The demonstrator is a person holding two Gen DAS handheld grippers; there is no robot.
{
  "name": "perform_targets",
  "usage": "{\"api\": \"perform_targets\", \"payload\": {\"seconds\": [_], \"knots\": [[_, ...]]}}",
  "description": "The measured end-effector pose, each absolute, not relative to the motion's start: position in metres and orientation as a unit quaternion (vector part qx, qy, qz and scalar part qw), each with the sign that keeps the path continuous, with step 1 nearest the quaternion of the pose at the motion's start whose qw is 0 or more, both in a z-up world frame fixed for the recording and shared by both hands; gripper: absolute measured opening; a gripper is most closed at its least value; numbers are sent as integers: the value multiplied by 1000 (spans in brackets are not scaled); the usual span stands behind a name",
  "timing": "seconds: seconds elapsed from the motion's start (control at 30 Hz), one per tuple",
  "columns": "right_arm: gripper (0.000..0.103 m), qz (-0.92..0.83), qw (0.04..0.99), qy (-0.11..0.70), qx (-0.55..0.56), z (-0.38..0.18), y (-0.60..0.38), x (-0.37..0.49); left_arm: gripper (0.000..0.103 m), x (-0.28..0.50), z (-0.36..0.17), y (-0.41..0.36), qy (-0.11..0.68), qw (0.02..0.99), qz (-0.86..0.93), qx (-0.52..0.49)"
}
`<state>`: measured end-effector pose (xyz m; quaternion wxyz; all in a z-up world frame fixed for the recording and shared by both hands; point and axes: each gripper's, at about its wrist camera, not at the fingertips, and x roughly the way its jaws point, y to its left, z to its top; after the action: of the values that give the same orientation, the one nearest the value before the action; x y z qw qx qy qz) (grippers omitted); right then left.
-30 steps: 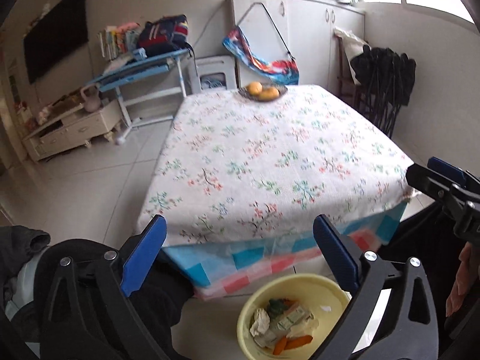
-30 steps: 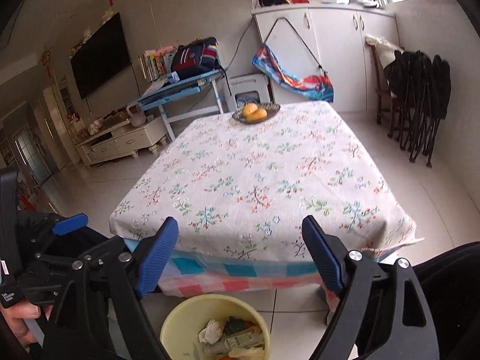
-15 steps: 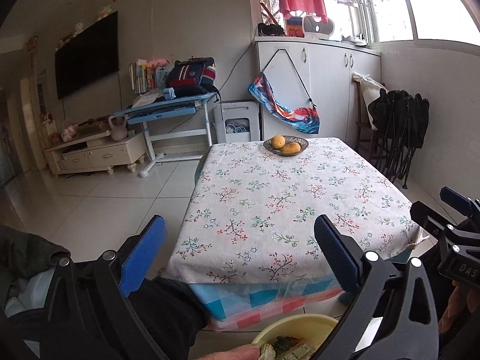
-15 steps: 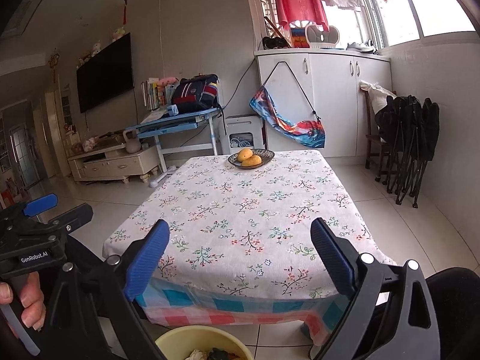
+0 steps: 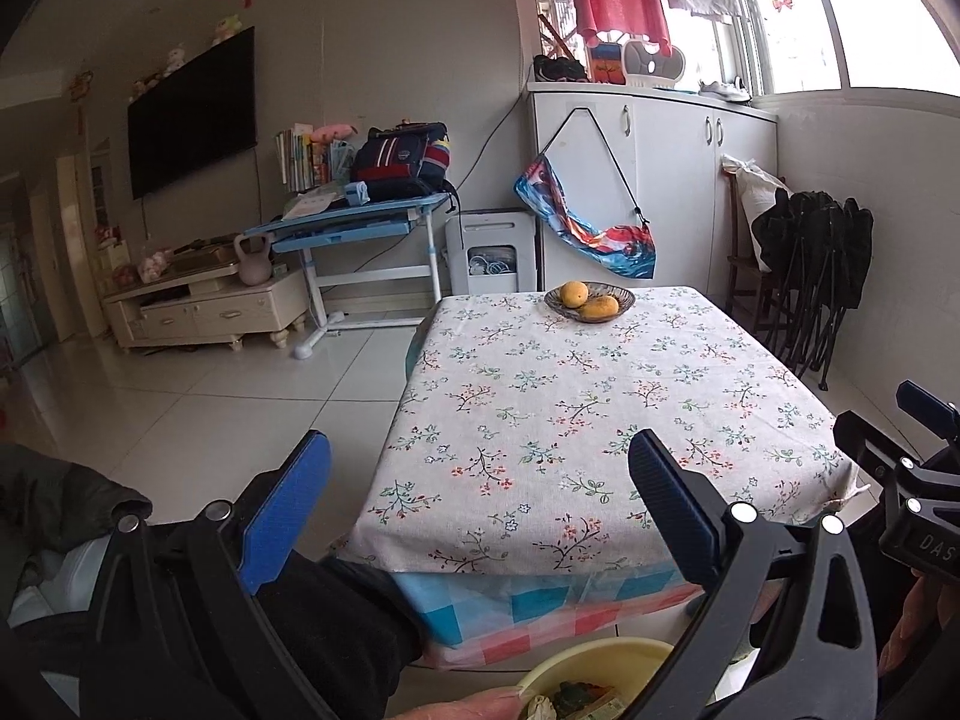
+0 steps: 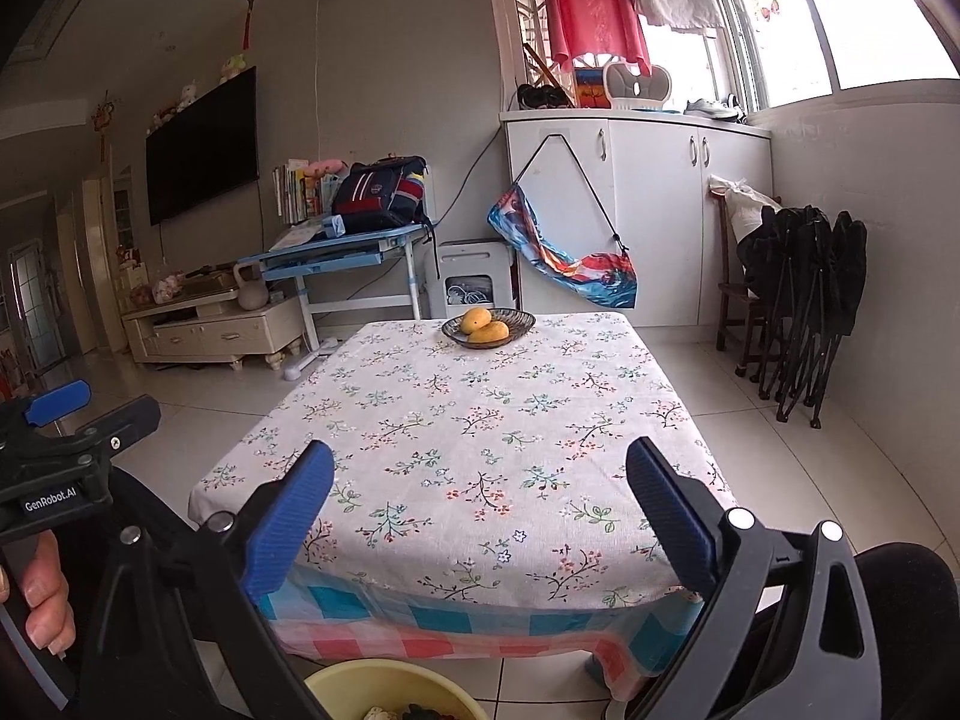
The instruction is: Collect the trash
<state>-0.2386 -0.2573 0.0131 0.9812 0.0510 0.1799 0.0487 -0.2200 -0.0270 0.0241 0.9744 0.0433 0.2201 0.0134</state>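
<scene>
Just two mangoes (image 6: 485,325) (one dish (image 6: 521,319)), one yellow basin (image 6: 354,681)

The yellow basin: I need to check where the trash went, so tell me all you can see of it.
The yellow basin is a round, pale yellow tub, plastic by its look, standing on the tiled floor at the table's near edge. Only its far rim and part of its inside show. Inside lie crumpled paper and greenish and orange scraps. A fingertip shows beside its rim; whether it touches is unclear.

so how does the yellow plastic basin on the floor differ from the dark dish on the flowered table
The yellow plastic basin sits on the floor at the table's near edge; the dark dish stands on the flowered tablecloth at the far end. The basin holds mixed scraps of trash; the dish holds two yellow-orange fruits. Both are round, open containers.
</scene>
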Motion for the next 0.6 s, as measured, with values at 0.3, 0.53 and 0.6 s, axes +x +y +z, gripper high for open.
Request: {"api": "perform_targets", "payload": {"seconds": [0.3, 0.53, 0.6], "knots": [[94, 47, 981, 183, 47, 12, -256, -237, 96, -220, 23, -27, 219, 974, 18, 46], [94, 46, 980, 186, 45, 12, -256, -236, 96, -218, 22, -26, 222, 974, 20, 46], [94, 46, 980, 187, 44, 12, -255, -236, 96, -218, 22, -25, 223, 974, 20, 45]]}}
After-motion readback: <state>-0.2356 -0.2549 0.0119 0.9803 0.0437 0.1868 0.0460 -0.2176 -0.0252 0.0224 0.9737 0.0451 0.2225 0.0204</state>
